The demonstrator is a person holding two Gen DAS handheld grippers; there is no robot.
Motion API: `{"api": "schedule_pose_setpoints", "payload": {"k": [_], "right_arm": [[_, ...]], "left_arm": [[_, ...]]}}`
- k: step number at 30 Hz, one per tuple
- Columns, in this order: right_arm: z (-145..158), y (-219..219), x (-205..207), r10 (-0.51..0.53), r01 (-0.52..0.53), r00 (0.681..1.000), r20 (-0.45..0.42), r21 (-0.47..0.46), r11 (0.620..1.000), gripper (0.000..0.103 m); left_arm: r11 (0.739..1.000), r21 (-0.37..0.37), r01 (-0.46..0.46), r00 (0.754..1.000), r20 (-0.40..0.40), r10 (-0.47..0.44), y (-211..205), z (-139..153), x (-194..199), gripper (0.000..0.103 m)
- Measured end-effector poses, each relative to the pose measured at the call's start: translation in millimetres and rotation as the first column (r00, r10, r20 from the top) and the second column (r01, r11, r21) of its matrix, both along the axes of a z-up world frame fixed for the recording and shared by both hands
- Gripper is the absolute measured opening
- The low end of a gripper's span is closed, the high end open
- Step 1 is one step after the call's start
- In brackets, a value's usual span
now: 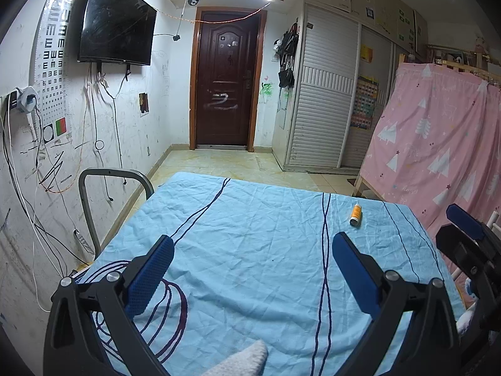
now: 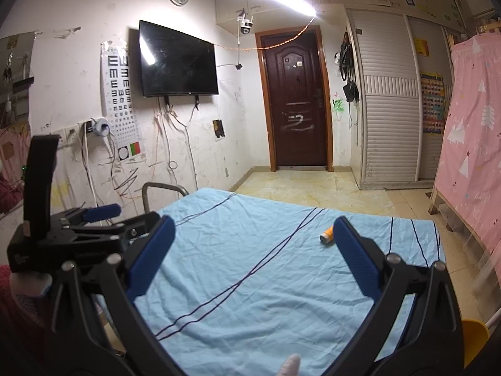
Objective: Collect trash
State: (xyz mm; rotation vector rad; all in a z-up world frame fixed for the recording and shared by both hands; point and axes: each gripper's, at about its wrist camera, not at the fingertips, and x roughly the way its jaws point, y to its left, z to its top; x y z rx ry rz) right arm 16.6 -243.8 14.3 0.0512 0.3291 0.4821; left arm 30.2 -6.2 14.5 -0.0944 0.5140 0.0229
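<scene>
A small orange and white bottle [image 1: 355, 216] lies on its side on the light blue cloth [image 1: 250, 250] covering the table, toward the far right. It also shows in the right wrist view [image 2: 327, 235], just beyond the right fingertip. My left gripper [image 1: 253, 244] is open and empty above the near part of the cloth. My right gripper [image 2: 254, 227] is open and empty, also over the cloth. The right gripper shows at the right edge of the left wrist view [image 1: 463, 232]; the left gripper shows at the left of the right wrist view [image 2: 94, 219].
A metal chair frame [image 1: 106, 188] stands at the table's left by the scribbled wall. A pink patterned curtain [image 1: 438, 144] hangs at the right. A yellow object [image 2: 474, 338] sits low at the table's right. A brown door [image 1: 225, 81] and tiled floor lie beyond.
</scene>
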Motion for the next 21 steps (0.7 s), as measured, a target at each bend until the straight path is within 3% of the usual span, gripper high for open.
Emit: {"api": "schedule_pose_setpoints", "payload": {"k": [21], "right_arm": [[-0.7, 1.6, 0.4, 0.001, -0.001, 1.000, -0.002, -0.003, 1.000, 0.097]], "left_arm": [[1.000, -0.003, 0.004, 1.000, 0.003, -0.004, -1.1, 0.7, -2.9, 0.092]]}}
